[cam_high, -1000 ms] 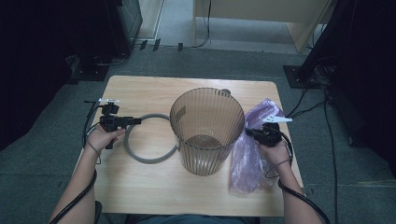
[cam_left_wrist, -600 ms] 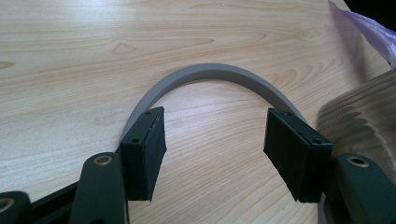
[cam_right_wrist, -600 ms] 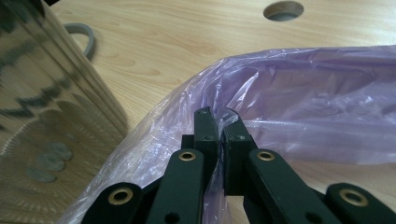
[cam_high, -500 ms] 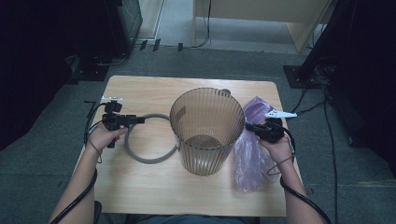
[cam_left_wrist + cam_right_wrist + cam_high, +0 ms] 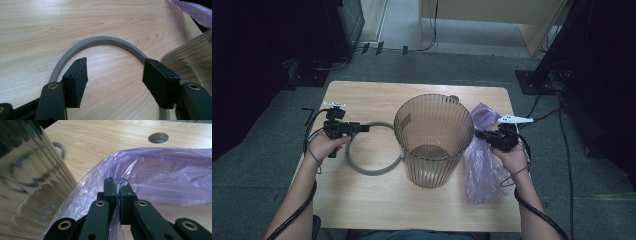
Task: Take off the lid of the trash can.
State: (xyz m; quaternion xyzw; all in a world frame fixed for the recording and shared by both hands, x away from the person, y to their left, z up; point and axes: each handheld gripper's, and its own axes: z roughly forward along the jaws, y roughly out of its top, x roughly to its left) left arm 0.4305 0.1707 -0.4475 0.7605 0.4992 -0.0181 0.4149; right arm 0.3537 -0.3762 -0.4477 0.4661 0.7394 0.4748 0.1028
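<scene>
- My right gripper is at the right side of the bench, just beside the ribbed bin, with its tip towards the bin.
- Its jaws are closed on the rim of the purple plastic bag; in the right gripper view the thin film is pinched between the two pads.
- The bag hangs and lies along the right edge of the bench, from the far right corner region down towards the near edge; its lower part rests on the wood, and its upper rim is lifted at the jaws.
- My right hand holds the gripper body from below, with the forearm coming up from the near right corner and the wrist bent a little inward.
- My left gripper is at the left side of the bench and points level, towards the bin.
- Its jaws stand open and have just been opening further; in the left gripper view the grey ring lies flat on the wood beneath the two pads, and they do not press it.
- The grey ring lies between the left hand and the bin, and its right part goes behind the bin wall.
- The left forearm comes from the near left corner, with the fist around the handle.
</scene>
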